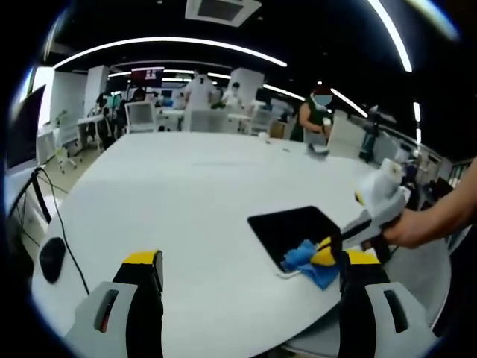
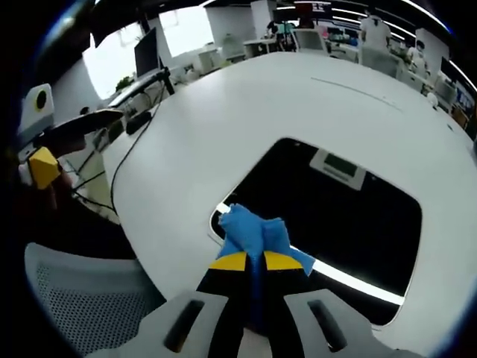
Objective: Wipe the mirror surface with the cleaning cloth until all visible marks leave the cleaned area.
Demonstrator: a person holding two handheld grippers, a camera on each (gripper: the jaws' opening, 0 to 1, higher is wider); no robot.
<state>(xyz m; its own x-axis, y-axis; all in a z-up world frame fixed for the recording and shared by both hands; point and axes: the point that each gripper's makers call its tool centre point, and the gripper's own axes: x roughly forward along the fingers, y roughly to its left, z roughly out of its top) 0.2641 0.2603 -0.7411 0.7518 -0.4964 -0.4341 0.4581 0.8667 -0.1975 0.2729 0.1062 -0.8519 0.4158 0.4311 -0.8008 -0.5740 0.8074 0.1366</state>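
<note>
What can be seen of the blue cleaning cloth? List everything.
The blue cleaning cloth is a soft, bunched fabric, crumpled into folds. The right gripper has its yellow-tipped jaws shut on it, so the cloth sticks out ahead of them. It rests at the near edge of the mirror, a dark, rounded rectangular panel lying flat on the white table. In the left gripper view the cloth overlaps the mirror's corner and the tabletop.

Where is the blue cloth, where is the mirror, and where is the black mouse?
blue cloth (image 2: 253, 233), right gripper view: bunched middle, just past the jaw tips.
mirror (image 2: 350, 224), right gripper view: bare dark glass near its middle.
black mouse (image 1: 51, 257), left gripper view: its top.
</note>
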